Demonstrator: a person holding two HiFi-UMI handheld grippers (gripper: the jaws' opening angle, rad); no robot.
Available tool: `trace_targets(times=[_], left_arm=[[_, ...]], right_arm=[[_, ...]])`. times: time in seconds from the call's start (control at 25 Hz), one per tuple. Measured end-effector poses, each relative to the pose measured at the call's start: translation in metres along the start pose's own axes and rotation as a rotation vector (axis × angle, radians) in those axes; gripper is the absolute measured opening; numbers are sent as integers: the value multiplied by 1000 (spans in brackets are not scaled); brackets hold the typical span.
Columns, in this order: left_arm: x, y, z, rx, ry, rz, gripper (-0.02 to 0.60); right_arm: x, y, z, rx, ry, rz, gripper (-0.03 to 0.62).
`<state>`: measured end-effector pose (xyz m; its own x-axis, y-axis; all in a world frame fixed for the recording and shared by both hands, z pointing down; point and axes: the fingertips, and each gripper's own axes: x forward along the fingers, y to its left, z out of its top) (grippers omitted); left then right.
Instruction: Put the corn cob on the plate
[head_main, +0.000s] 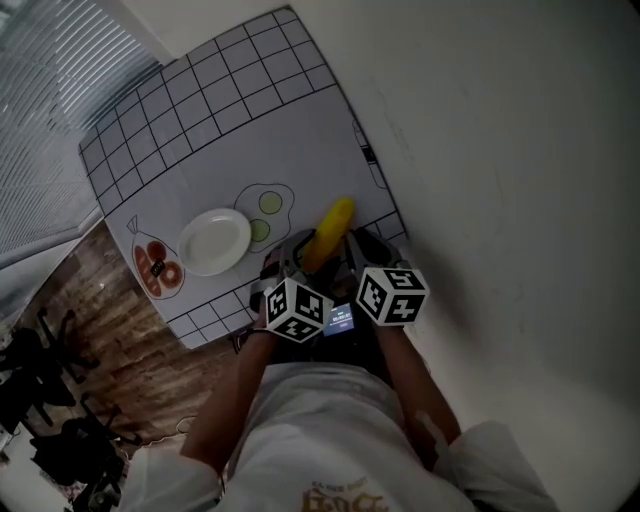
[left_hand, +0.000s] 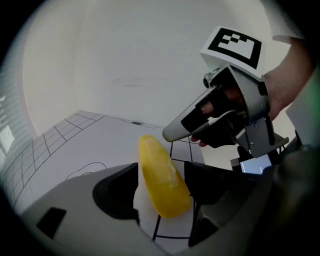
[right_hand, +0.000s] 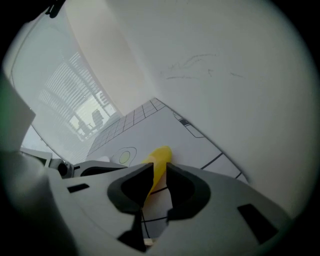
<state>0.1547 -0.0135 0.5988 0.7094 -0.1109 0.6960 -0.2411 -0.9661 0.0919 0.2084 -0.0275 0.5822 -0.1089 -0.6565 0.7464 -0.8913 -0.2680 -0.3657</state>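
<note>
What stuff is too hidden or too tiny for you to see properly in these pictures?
- Head view: the near end of the corn cob, hidden behind the left gripper.
- Right gripper view: whether the jaws of the right gripper touch the corn cob; only a yellow strip shows through their narrow gap.
- Head view: the red drawing at the corner of the mat, too small to identify.

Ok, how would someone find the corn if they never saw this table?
Look for the white mat with black grid lines. Near its edge closest to the person, right of the white plate and the drawing with green circles, lies the corn cob. It is the only bright yellow, long thing there.
</note>
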Motion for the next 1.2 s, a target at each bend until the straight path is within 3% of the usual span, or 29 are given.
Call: trace_targets(times=[0.32, 0.48, 0.84, 1.2], left_arm=[[19, 2, -10, -68, 66, 41, 302], [30, 6, -11, -133, 51, 33, 302], [28, 11, -11, -164, 25, 59, 273], [27, 13, -11, -227, 10, 32, 265]], right_arm=[[1, -8, 0, 17, -9, -7, 84], [3, -7, 1, 12, -7, 0, 84], [2, -3, -2, 3, 4, 19, 84], [-2, -2, -2, -6, -1, 30, 84]])
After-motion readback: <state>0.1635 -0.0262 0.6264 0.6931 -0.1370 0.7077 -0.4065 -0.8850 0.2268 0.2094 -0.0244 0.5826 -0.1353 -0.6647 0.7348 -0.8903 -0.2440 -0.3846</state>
